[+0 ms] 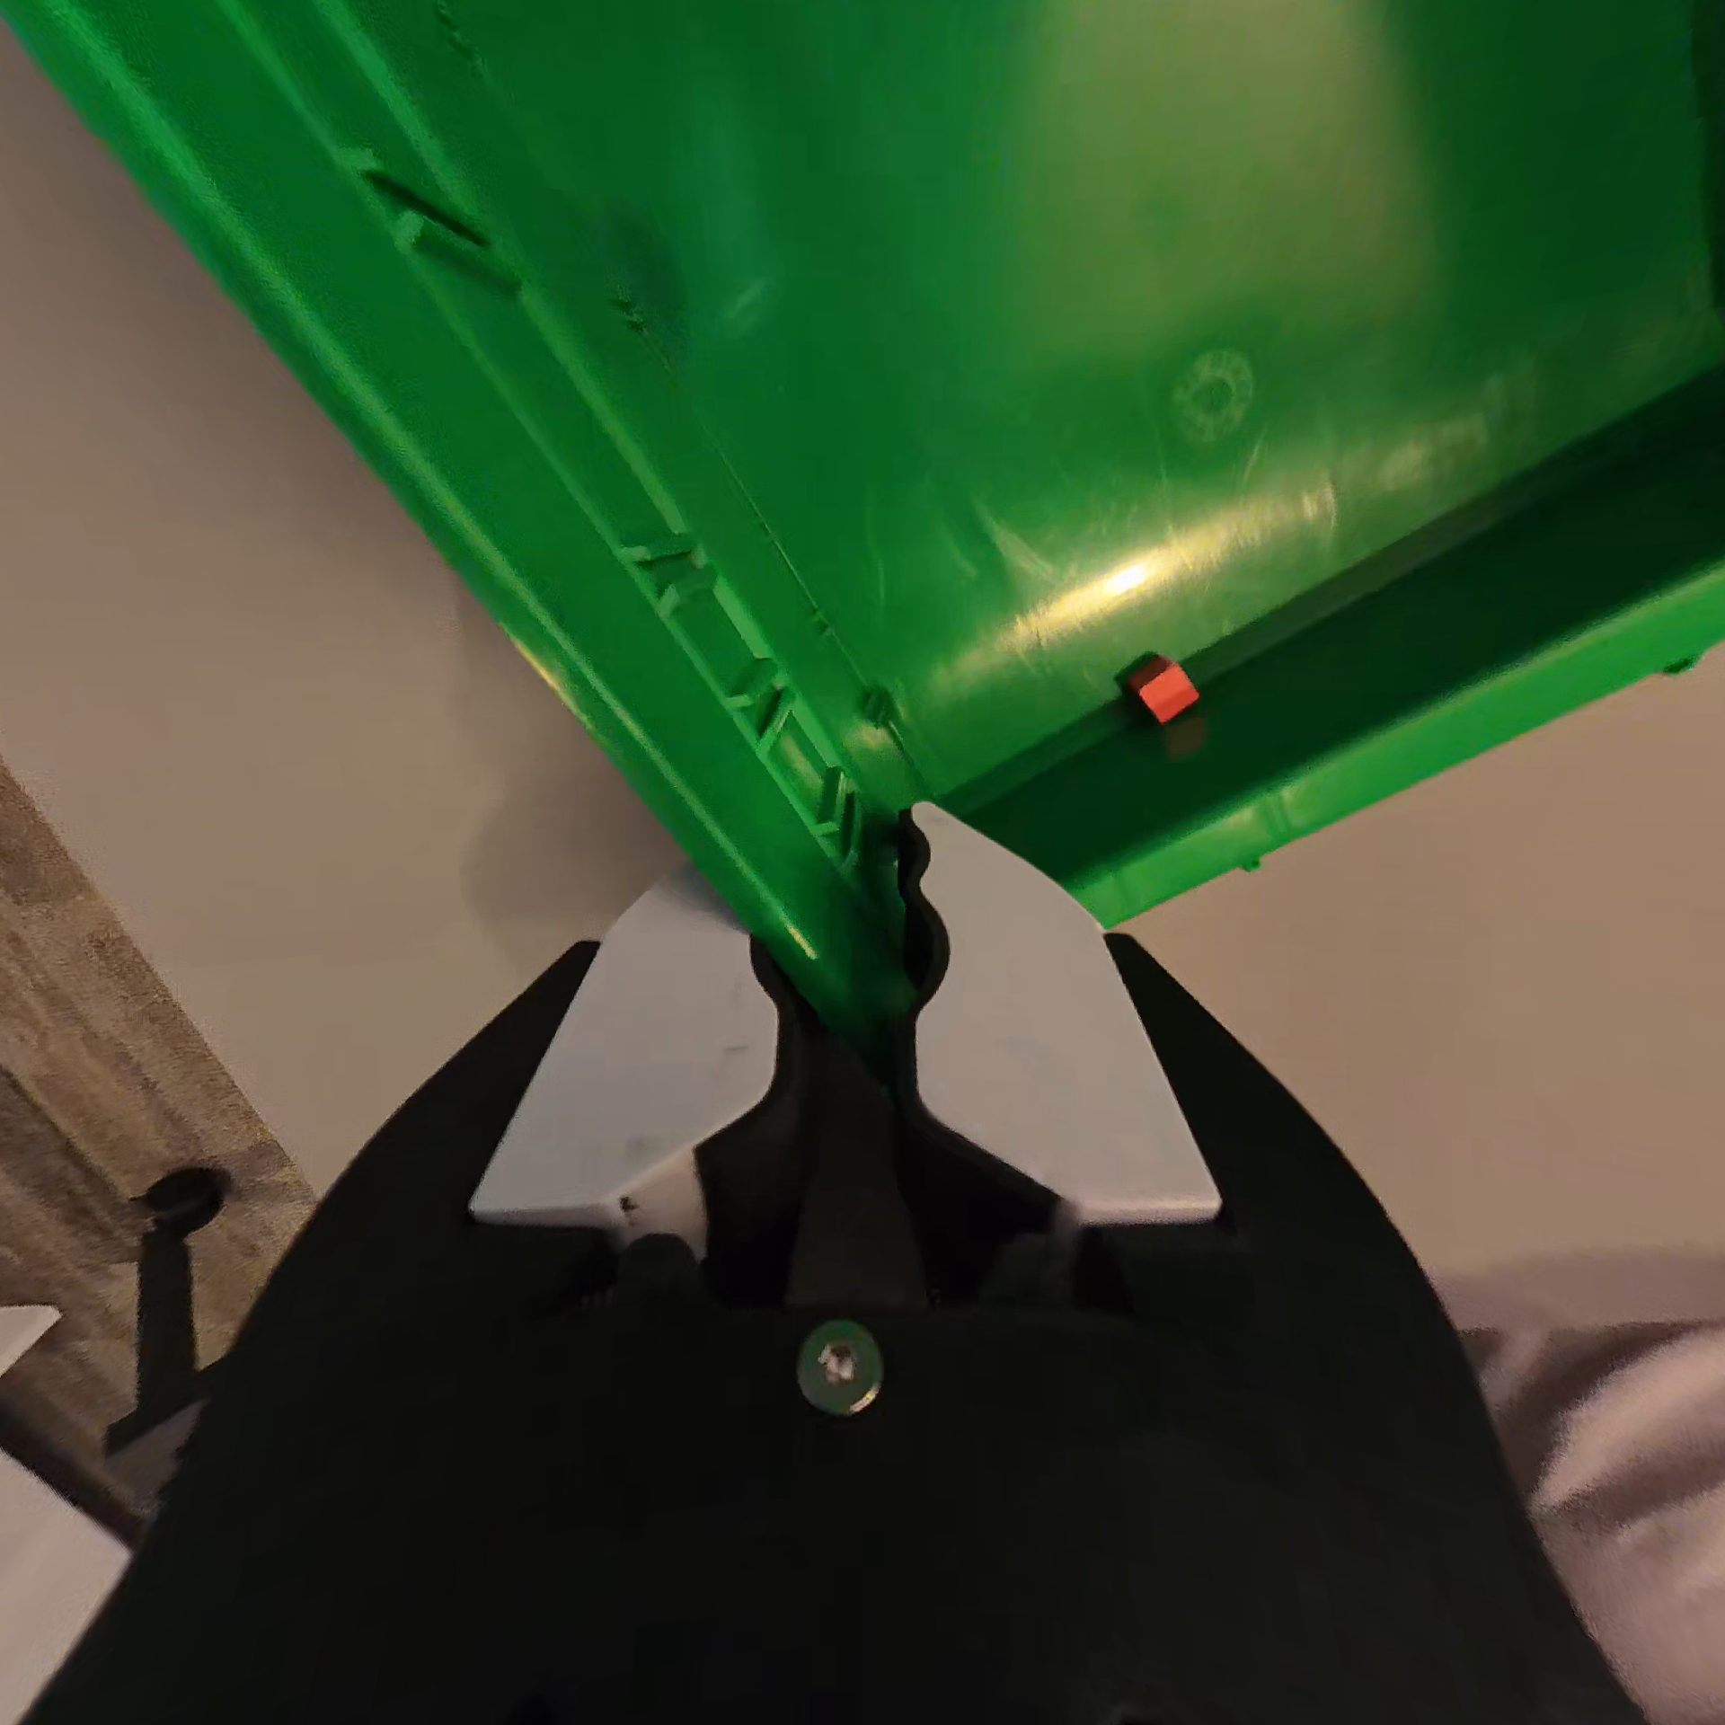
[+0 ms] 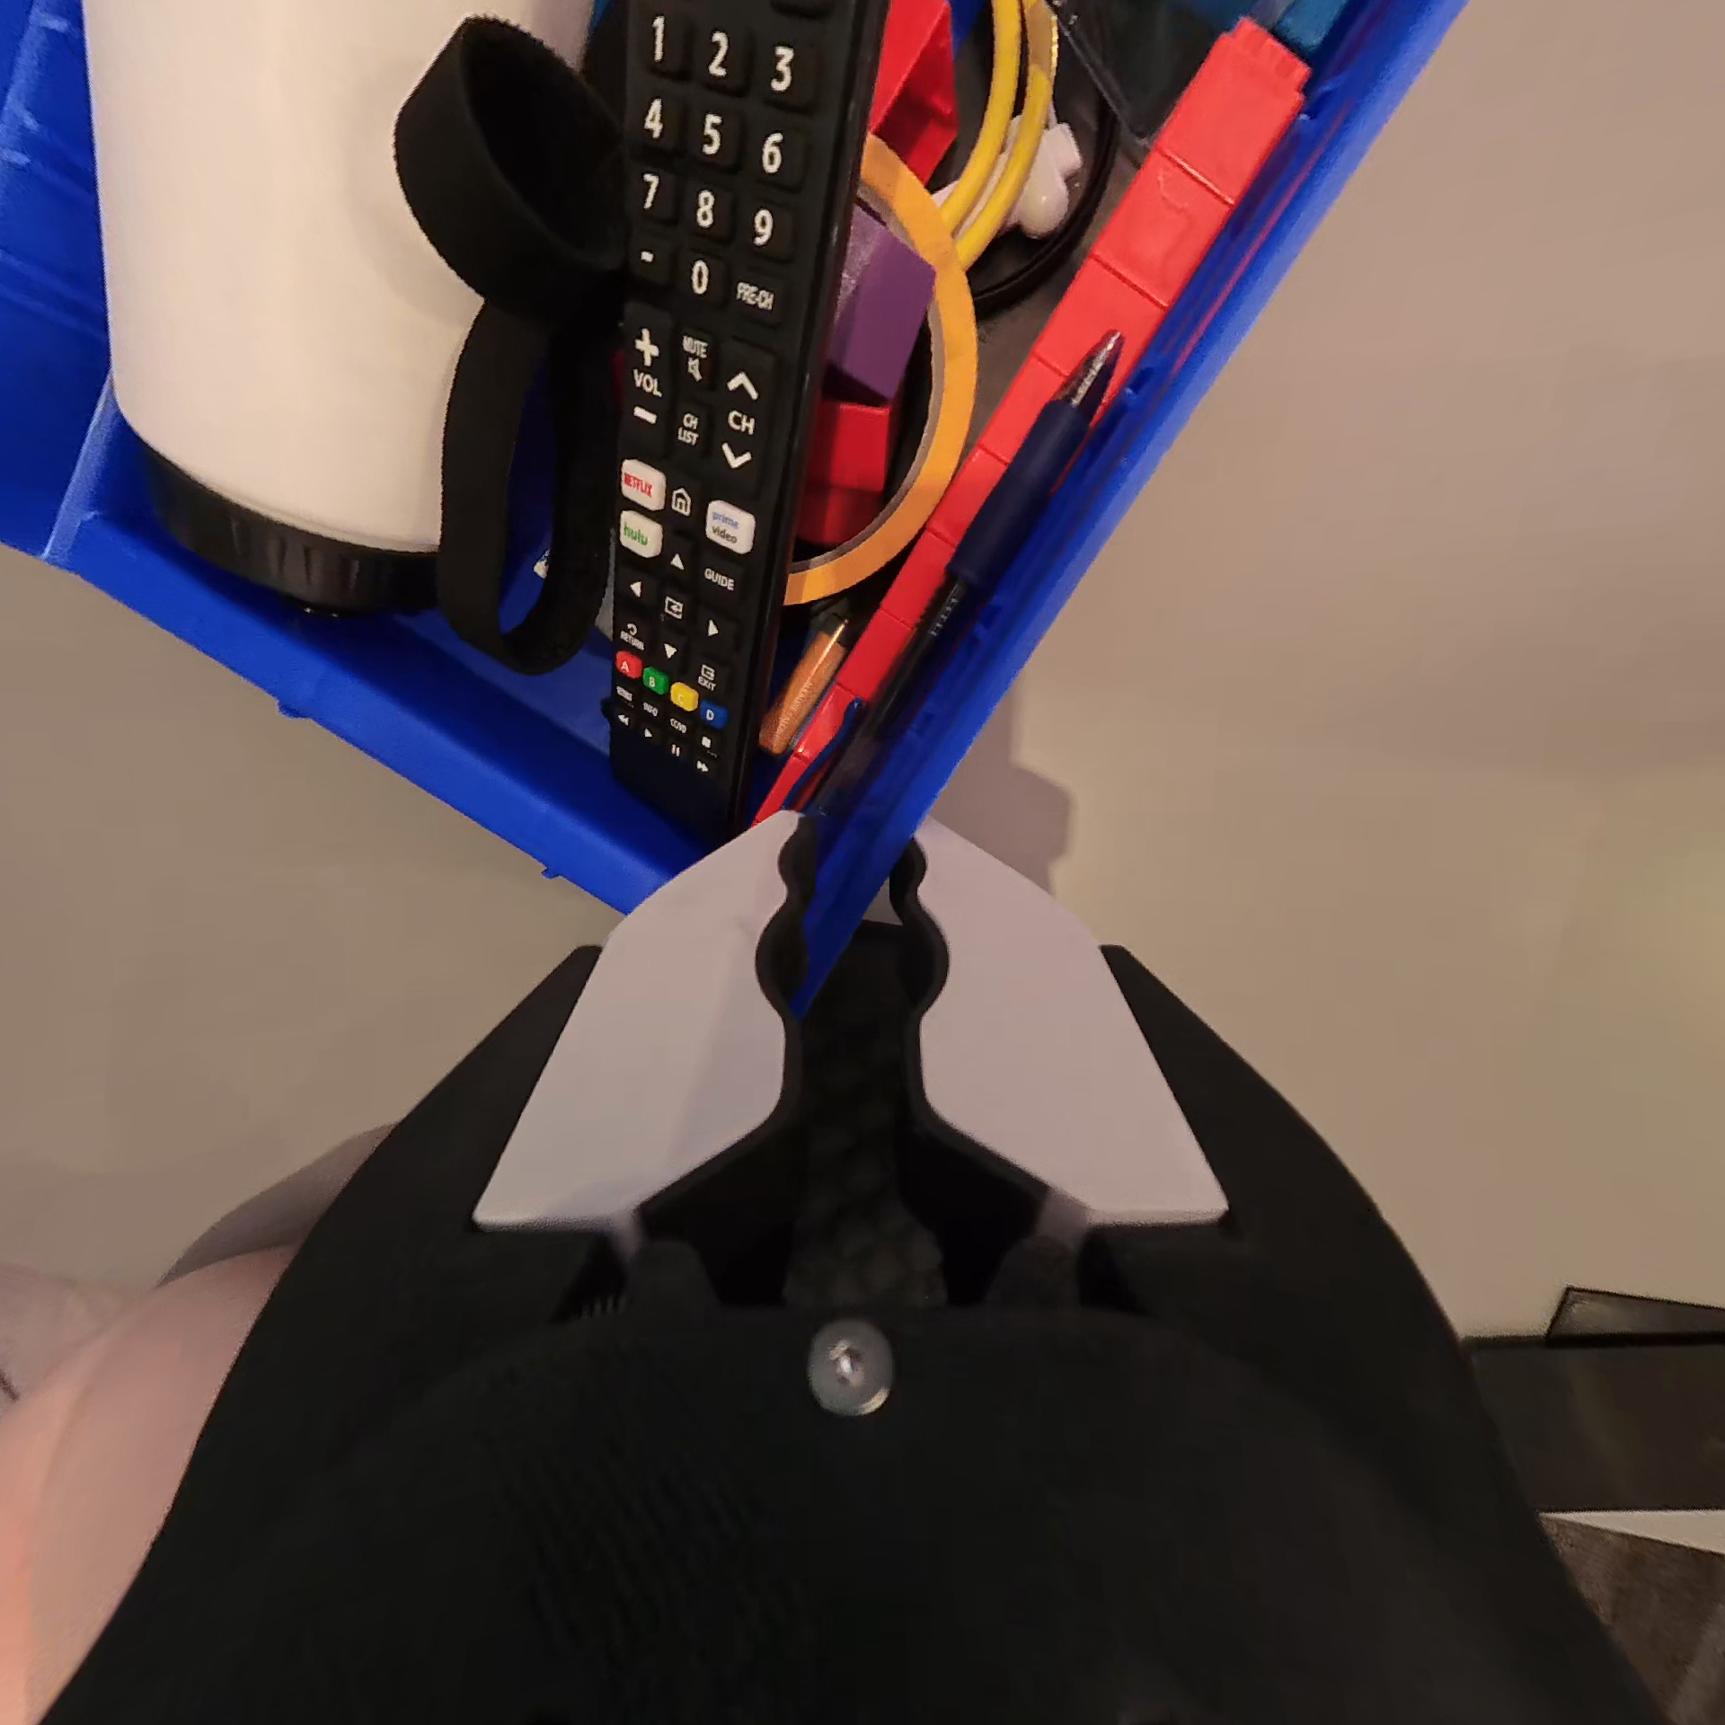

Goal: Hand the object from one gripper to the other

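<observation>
Left gripper (image 1: 854,896) clamps green bin (image 1: 1027,327) holding, seemingly, one red block (image 1: 1162,688); right gripper (image 2: 845,859) pinches cluttered blue bin (image 2: 485,728).

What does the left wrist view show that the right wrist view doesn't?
Left wrist view only: a green bin, its corner wall clamped in the left gripper, holding just a small red block. Right wrist view only: a blue bin, its corner wall between the right gripper fingers, crowded with a black remote, a white cup, a tape ring, red bricks and a pen. Both: a beige surface under the bins.
</observation>
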Demonstrator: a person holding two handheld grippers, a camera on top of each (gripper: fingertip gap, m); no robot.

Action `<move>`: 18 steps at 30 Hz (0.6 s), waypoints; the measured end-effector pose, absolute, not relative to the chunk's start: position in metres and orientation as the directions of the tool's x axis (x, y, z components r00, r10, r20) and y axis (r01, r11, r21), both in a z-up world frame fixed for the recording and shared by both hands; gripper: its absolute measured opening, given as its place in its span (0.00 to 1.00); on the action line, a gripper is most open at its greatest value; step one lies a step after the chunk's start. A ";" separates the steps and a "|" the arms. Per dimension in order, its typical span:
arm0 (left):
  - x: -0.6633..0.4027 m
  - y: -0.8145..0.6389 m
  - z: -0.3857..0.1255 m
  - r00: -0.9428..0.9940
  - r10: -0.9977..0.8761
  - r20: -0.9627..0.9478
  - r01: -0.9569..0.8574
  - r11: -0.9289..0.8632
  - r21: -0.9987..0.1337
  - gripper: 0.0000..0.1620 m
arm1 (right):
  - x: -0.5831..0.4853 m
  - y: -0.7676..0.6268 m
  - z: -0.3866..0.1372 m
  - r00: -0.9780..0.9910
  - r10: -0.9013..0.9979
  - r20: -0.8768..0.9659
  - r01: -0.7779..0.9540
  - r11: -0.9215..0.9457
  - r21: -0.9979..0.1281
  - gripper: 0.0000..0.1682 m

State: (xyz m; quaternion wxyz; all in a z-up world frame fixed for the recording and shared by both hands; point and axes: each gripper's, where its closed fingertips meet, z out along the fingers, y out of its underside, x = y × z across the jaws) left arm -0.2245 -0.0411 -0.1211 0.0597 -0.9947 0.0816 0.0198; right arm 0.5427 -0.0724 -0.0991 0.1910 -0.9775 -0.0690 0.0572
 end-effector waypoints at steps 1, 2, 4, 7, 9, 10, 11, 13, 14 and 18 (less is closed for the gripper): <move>-0.215 -0.042 -0.121 0.983 -0.180 -0.039 -0.184 -0.978 -0.104 0.10 | 0.540 -0.072 -0.099 0.982 0.168 -0.090 0.122 -0.916 -0.381 0.10; -0.205 -0.044 -0.121 0.980 -0.199 -0.020 -0.200 -0.975 -0.095 0.10 | 0.538 -0.072 -0.099 0.980 0.179 -0.092 0.132 -0.916 -0.379 0.11; -0.188 -0.047 -0.121 0.973 -0.231 -0.002 -0.230 -0.971 -0.070 0.11 | 0.534 -0.070 -0.099 0.976 0.200 -0.089 0.155 -0.916 -0.370 0.11; -0.167 -0.050 -0.120 0.961 -0.277 -0.001 -0.277 -0.960 -0.046 0.11 | 0.525 -0.068 -0.099 0.969 0.237 -0.073 0.199 -0.918 -0.342 0.10; -0.154 -0.051 -0.120 0.949 -0.315 -0.003 -0.315 -0.948 -0.037 0.11 | 0.517 -0.067 -0.099 0.961 0.267 -0.068 0.232 -0.918 -0.323 0.10; -0.147 -0.053 -0.120 0.941 -0.338 -0.003 -0.338 -0.941 -0.033 0.11 | 0.512 -0.066 -0.098 0.956 0.286 -0.069 0.251 -0.917 -0.311 0.10; -0.141 -0.054 -0.120 0.933 -0.359 -0.003 -0.359 -0.933 -0.026 0.11 | 0.507 -0.066 -0.098 0.947 0.312 -0.073 0.278 -0.913 -0.300 0.09; -0.127 -0.059 -0.120 0.917 -0.399 0.005 -0.399 -0.917 -0.011 0.11 | 0.493 -0.065 -0.098 0.919 0.389 -0.069 0.353 -0.887 -0.298 0.10; -0.120 -0.062 -0.120 0.907 -0.422 0.017 -0.422 -0.907 -0.003 0.11 | 0.486 -0.064 -0.098 0.906 0.418 -0.070 0.381 -0.876 -0.295 0.10; -0.092 -0.077 -0.119 0.859 -0.507 0.067 -0.510 -0.859 0.039 0.09 | 0.473 -0.059 -0.098 0.888 0.459 -0.040 0.435 -0.864 -0.254 0.10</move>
